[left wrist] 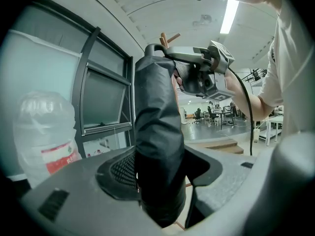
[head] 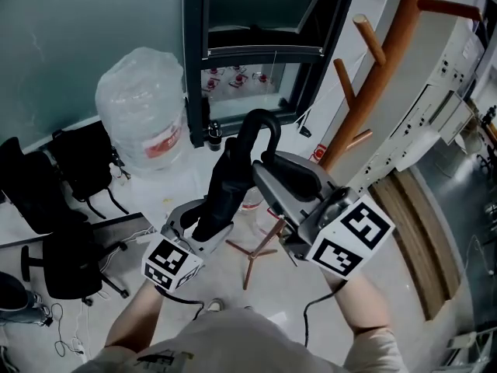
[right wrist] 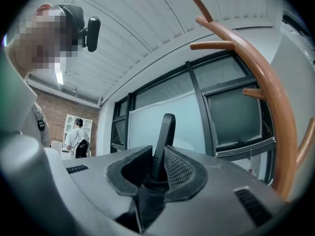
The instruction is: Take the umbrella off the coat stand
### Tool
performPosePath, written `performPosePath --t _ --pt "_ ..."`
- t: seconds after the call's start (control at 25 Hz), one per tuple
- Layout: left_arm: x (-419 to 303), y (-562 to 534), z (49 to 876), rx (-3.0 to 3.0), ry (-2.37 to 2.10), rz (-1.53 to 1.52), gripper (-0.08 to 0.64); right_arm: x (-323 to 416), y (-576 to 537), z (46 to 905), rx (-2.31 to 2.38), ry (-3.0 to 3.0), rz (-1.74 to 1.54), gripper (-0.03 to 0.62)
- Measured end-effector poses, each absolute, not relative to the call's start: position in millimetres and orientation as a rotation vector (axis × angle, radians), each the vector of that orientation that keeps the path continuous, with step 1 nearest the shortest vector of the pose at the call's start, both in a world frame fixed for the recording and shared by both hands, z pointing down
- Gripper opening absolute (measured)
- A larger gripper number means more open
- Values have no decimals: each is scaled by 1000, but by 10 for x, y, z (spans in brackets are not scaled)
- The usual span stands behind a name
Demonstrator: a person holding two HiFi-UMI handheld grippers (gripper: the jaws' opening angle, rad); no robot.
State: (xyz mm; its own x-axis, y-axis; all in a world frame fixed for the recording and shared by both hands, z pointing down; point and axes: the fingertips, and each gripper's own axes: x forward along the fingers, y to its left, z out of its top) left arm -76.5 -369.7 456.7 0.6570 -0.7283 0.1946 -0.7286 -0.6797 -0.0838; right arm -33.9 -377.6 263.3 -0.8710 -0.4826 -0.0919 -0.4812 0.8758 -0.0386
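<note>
Both claws on the umbrella (head: 227,183). Left claw (head: 208,228) pinches the folded black fabric body low down; in the left gripper view the bundle (left wrist: 157,127) fills the gap, both pads of the left claw (left wrist: 158,183) pressed against it. The umbrella stands roughly upright out of this claw, tilted a little toward the right claw. Right claw (head: 261,166), just above and to the right of the left one, is clamped on the umbrella's thin neck just under the hooked handle; in the right gripper view the black handle (right wrist: 165,134) rises straight up from between the pads of the right claw (right wrist: 155,167), jaws narrowly set and gripping it. The hook curls over above the right claw. Coat stand (head: 379,84), orange-brown wood, is to the right of and beyond the right claw; the umbrella hangs on none of its pegs and touches none. Same stand curves up the right of the right gripper view (right wrist: 273,107). Large clear water bottle (head: 144,103) sits beyond and to the left of the left claw, near the dark window frame (head: 199,61). Black office chairs (head: 78,162) further left of the left claw.
</note>
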Motion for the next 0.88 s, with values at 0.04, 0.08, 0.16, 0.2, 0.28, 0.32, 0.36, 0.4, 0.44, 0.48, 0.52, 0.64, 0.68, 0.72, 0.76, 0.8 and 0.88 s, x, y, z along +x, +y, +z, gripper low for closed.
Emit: performPosePath --t 0.04,0.08,0.16,0.2,0.28,0.32,0.36,0.4,0.44,0.48,0.52,0.64,0.68,0.72,0.76,0.8,0.88 --pt "-759 -3697 4610 2851 -1245 341 268 -338 -3791 2675 -761 2950 -35 75" --pt "-749 -3699 4649 2846 -1232 345 268 -332 -3806 2714 -764 2954 -47 75" --pt "-724 -3705 4717 2838 -1211 349 268 -311 -3837 2784 -771 2959 -70 75" --pt "-716 -3709 4746 2834 -1206 351 268 -301 -3853 2815 -774 2961 -81 75" --pt "-714 -3726 4792 2827 -1209 355 268 -291 -3884 2867 -777 2963 -108 75" --pt "-715 -3736 4812 2825 -1214 356 268 -288 -3897 2887 -777 2964 -123 72" --pt "-712 -3746 4831 2823 -1215 355 268 -287 -3909 2905 -778 2966 -135 71" --pt "-705 -3752 4847 2821 -1209 353 268 -284 -3921 2921 -780 2967 -144 71" --pt "-696 -3756 4862 2819 -1200 351 267 -282 -3933 2936 -782 2968 -152 71" --pt "-687 -3759 4876 2817 -1193 350 268 -280 -3942 2950 -782 2968 -160 71" --pt "-680 -3763 4888 2814 -1189 350 267 -276 -3951 2961 -783 2967 -168 71" --pt "-674 -3778 4908 2808 -1194 360 267 -258 -3976 2986 -795 2965 -178 71" --pt "-676 -3781 4914 2808 -1198 364 268 -255 -3980 2994 -800 2966 -177 71" --pt "-677 -3782 4921 2807 -1199 366 268 -254 -3980 3001 -805 2967 -174 71" --pt "-676 -3782 4928 2808 -1197 367 267 -253 -3979 3007 -810 2967 -169 71" --pt "-674 -3782 4933 2808 -1194 368 268 -253 -3977 3011 -813 2967 -166 71" --pt "-671 -3782 4935 2810 -1189 367 267 -253 -3975 3012 -816 2966 -161 71"
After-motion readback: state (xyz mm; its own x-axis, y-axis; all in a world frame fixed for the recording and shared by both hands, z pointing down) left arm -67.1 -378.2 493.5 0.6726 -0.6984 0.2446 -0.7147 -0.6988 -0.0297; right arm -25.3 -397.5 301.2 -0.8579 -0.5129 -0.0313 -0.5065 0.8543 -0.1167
